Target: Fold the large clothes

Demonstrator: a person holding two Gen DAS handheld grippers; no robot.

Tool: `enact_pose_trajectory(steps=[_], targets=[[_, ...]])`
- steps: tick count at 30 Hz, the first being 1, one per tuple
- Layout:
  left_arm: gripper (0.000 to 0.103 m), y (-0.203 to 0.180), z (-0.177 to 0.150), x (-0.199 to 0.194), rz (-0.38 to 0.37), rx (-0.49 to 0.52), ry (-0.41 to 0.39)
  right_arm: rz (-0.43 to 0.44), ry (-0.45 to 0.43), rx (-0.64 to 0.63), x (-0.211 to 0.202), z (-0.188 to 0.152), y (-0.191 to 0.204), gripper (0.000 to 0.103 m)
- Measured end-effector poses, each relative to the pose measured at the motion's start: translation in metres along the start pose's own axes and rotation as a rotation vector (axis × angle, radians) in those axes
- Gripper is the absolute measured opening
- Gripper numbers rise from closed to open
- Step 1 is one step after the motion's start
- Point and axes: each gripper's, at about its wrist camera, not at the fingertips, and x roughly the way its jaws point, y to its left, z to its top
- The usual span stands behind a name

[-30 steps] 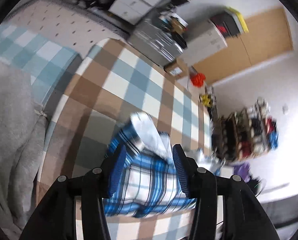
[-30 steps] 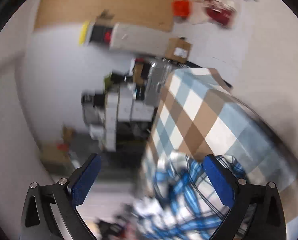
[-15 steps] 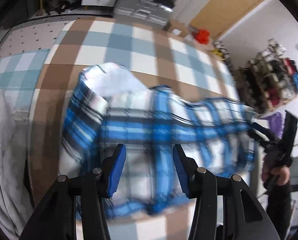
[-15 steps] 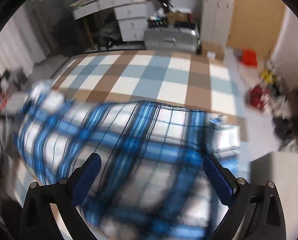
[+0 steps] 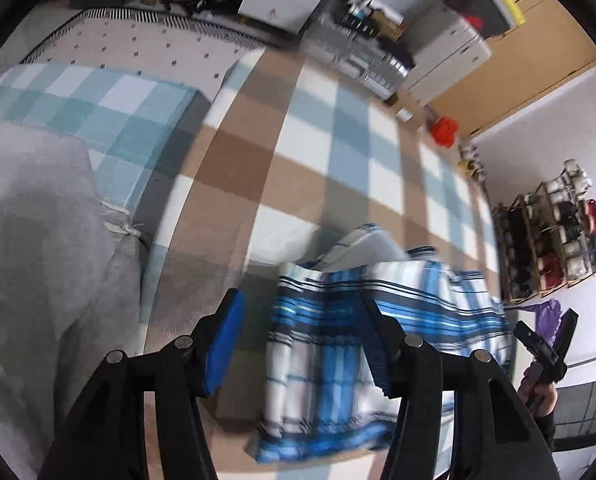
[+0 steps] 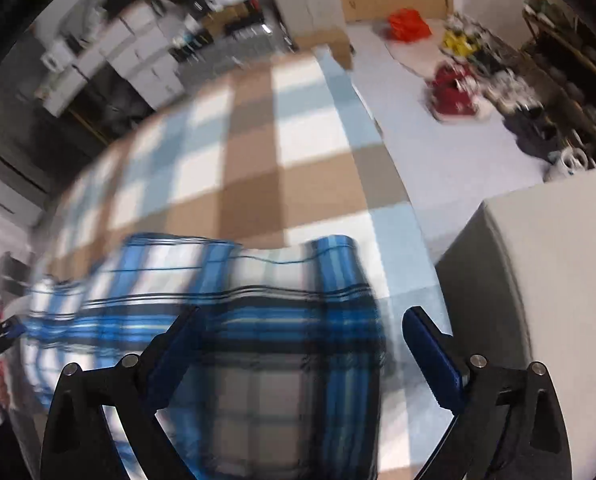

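Shirt (image 5: 362, 332), blue-and-white plaid, spread on the near part of a bed (image 5: 298, 168) with a brown, pale-blue and white checked cover. Lying across the near edge, one part turned up to show a white inside at the far side. Blurred in both views.

Left hand-held gripper (image 5: 298, 344): jaws opening, about half apart. Left blue pad over the bare cover, right pad over the shirt, its tip at the cloth; neither seen pressing. Nothing gripped.

Right hand-held gripper (image 6: 302, 356): jaws wide apart above the shirt, its right edge lying between them. Left pad over the plaid, right pad clear of it over the pale cover. No hold on the cloth. Also seen small at the right edge of the left view, in a hand (image 5: 538, 392), off the shirt's right end.

Grey cloth (image 5: 38, 260) heaped at the left of the bed, beside a teal checked pillow (image 5: 98, 112). White box (image 6: 538, 280) right of the bed. Shoe rack (image 5: 554, 236) at the far right wall.
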Motion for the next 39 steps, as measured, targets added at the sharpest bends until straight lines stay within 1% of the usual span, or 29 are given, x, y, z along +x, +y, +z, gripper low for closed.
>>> enact_pose_trajectory(steps=[1,3,4,5,7,8,9,11,12,14,15,18,19,20,21,22,23,24,26,28,30,31,32,33,34,35,36,38,39], targets=[[0.051,-0.008,-0.006,-0.009,-0.013,0.025,-0.019,0.025,-0.039,-0.045,-0.016,-0.006,0.014,0.1],[0.051,-0.03,-0.021,-0.015,-0.019,0.082,-0.006,0.068,-0.075,-0.12,-0.032,-0.017,0.039,0.1],[0.051,-0.045,-0.034,-0.017,-0.035,0.123,-0.015,0.085,-0.08,-0.15,-0.032,-0.022,0.051,0.1],[0.052,-0.051,-0.04,-0.017,-0.027,0.128,-0.002,0.108,-0.081,-0.187,-0.033,-0.032,0.065,0.1],[0.052,-0.072,-0.058,-0.008,-0.05,0.186,0.008,0.124,-0.048,-0.225,-0.023,-0.045,0.08,0.1],[0.052,-0.074,-0.062,-0.002,-0.055,0.209,0.02,0.109,-0.005,-0.253,-0.008,-0.052,0.087,0.1],[0.052,-0.081,-0.068,0.013,-0.043,0.233,0.042,0.07,0.028,-0.267,0.007,-0.056,0.089,0.1],[0.052,-0.076,-0.072,0.036,0.034,0.24,0.076,-0.058,0.101,-0.296,0.04,-0.069,0.08,0.1],[0.052,-0.071,-0.072,0.042,0.052,0.229,0.089,-0.081,0.117,-0.302,0.048,-0.072,0.076,0.1],[0.052,-0.053,-0.07,0.057,0.059,0.174,0.113,-0.125,0.093,-0.362,0.049,-0.081,0.073,0.1],[0.052,-0.042,-0.066,0.06,0.086,0.147,0.112,-0.153,0.091,-0.394,0.047,-0.083,0.076,0.1],[0.052,-0.035,-0.062,0.052,0.153,0.128,0.081,-0.266,0.087,-0.468,0.035,-0.083,0.082,0.1],[0.052,-0.034,-0.059,0.046,0.189,0.122,0.066,-0.293,0.071,-0.476,0.029,-0.081,0.084,0.1],[0.052,-0.035,-0.057,0.04,0.188,0.116,0.053,-0.3,0.027,-0.47,0.016,-0.077,0.089,0.1],[0.052,-0.04,-0.056,0.032,0.14,0.109,0.039,-0.26,-0.003,-0.46,0.009,-0.073,0.092,0.1],[0.052,-0.049,-0.062,0.025,0.101,0.114,0.025,-0.194,-0.028,-0.446,0.002,-0.071,0.094,0.1],[0.052,-0.061,-0.068,0.022,0.077,0.135,0.014,-0.094,-0.059,-0.422,-0.008,-0.07,0.105,0.1],[0.052,-0.07,-0.073,0.02,0.062,0.156,0.01,-0.029,-0.069,-0.409,-0.011,-0.07,0.114,0.1],[0.052,-0.103,-0.093,0.022,0.016,0.253,0.017,0.043,-0.038,-0.428,-0.002,-0.075,0.133,0.1],[0.052,-0.118,-0.107,0.031,0.017,0.33,0.024,0.019,-0.015,-0.495,0.017,-0.084,0.151,0.1],[0.052,-0.118,-0.108,0.055,0.07,0.351,0.06,-0.083,0.038,-0.567,0.047,-0.098,0.156,0.1],[0.052,-0.109,-0.104,0.069,0.105,0.334,0.086,-0.109,0.083,-0.568,0.065,-0.103,0.154,0.1],[0.052,-0.096,-0.099,0.078,0.099,0.286,0.097,-0.093,0.108,-0.548,0.074,-0.106,0.147,0.101],[0.052,-0.086,-0.096,0.079,0.07,0.244,0.098,-0.056,0.089,-0.527,0.072,-0.108,0.14,0.101],[0.044,-0.07,-0.091,0.083,0.022,0.191,0.104,-0.06,0.079,-0.533,0.071,-0.108,0.136,0.101],[0.039,-0.062,-0.088,0.083,0.011,0.173,0.104,-0.067,0.085,-0.549,0.069,-0.109,0.135,0.101],[0.03,-0.057,-0.086,0.083,0.01,0.172,0.105,-0.065,0.1,-0.553,0.067,-0.108,0.133,0.101],[0.027,-0.057,-0.085,0.08,0.021,0.189,0.106,-0.085,0.118,-0.528,0.061,-0.099,0.129,0.1],[0.027,-0.063,-0.086,0.073,0.035,0.19,0.106,-0.107,0.093,-0.509,0.053,-0.091,0.13,0.1]])
